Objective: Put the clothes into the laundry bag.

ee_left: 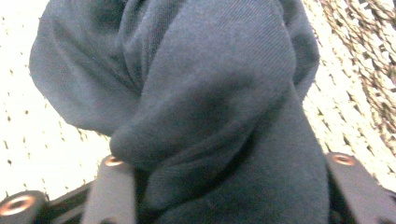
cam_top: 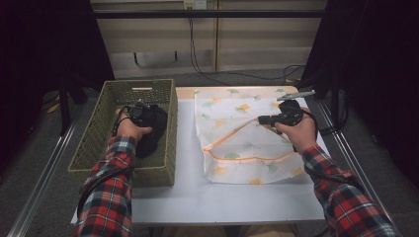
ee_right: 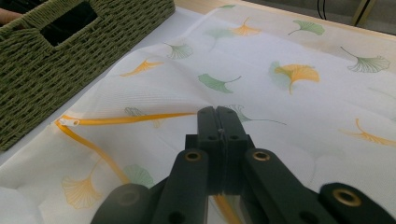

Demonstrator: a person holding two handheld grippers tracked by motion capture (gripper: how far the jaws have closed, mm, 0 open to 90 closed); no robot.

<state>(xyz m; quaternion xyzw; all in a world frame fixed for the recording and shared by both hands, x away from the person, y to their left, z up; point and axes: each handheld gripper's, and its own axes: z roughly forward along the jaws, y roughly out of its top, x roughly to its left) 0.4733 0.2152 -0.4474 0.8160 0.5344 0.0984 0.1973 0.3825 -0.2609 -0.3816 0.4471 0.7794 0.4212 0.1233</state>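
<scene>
A dark blue cloth [cam_top: 150, 140] lies bunched inside the green woven basket [cam_top: 173, 128] at the left. My left gripper [cam_top: 147, 122] reaches down into the basket. In the left gripper view its jaws [ee_left: 224, 186] stand on either side of a fold of the dark cloth [ee_left: 201, 84] and press on it. A white mesh bag [cam_top: 242, 148] printed with ginkgo leaves and edged in orange lies flat to the right. My right gripper [cam_top: 260, 119] is shut on the bag's orange-trimmed opening edge and holds it lifted into a peak. In the right gripper view its jaws [ee_right: 218, 116] are pressed together over the bag [ee_right: 289, 107].
The basket [ee_right: 42, 70] stands at the table's left edge, close to the bag. White table surface [cam_top: 188, 187] shows between basket and bag and along the front. Metal rails run along both sides of the table, and cables lie on the floor behind it.
</scene>
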